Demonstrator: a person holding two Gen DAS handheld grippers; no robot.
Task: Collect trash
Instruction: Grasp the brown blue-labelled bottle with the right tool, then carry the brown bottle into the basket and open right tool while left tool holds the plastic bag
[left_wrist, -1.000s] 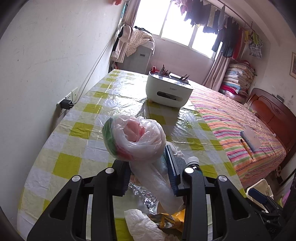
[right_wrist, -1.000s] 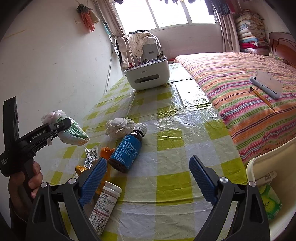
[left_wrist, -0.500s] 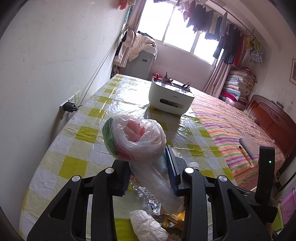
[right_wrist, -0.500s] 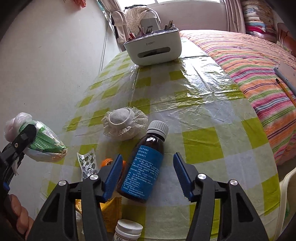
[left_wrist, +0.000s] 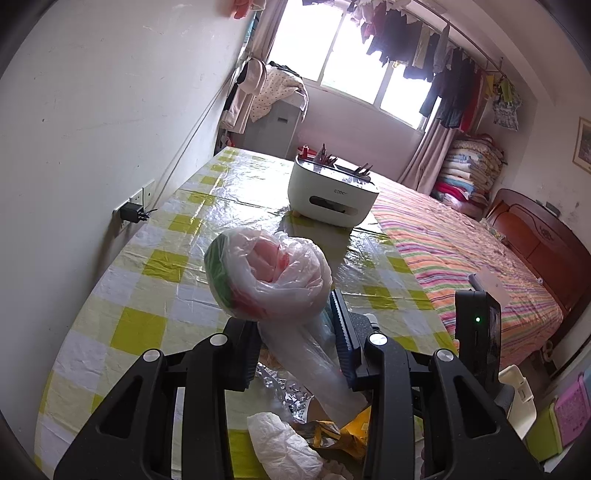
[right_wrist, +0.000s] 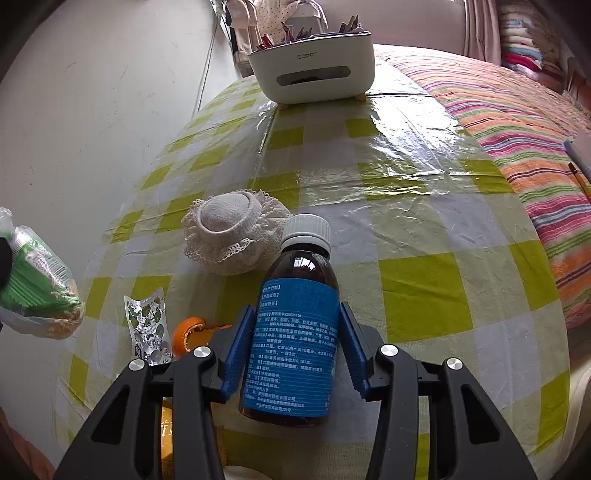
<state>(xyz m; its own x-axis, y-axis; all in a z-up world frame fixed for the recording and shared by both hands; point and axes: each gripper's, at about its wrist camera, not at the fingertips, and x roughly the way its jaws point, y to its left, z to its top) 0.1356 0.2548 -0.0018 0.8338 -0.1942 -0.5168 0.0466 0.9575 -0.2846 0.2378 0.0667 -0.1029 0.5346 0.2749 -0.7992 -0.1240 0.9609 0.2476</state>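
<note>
Mid-pickup: left tongs (left_wrist: 295, 347) clamped on bagged trash (left_wrist: 267, 278), right tongs (right_wrist: 293, 349) apart around medicine bottle (right_wrist: 295, 325) on table (right_wrist: 424, 295); next, squeeze and lift.

Checked table (right_wrist: 424, 295), bottle (right_wrist: 295, 332), lace cap (right_wrist: 232, 232), white organizer (right_wrist: 314, 74)

The left wrist view rides the left hand-held gripper (left_wrist: 295, 350), raised above the worktop (left_wrist: 166, 302) and facing along it toward the white organizer box (left_wrist: 332, 195), with the window beyond. The right wrist view sits lower and closer on the right hand-held gripper (right_wrist: 293, 354), facing the same box (right_wrist: 314, 74). Both share the box, the checked worktop (right_wrist: 424, 221) and the bed to the box's right.
</note>
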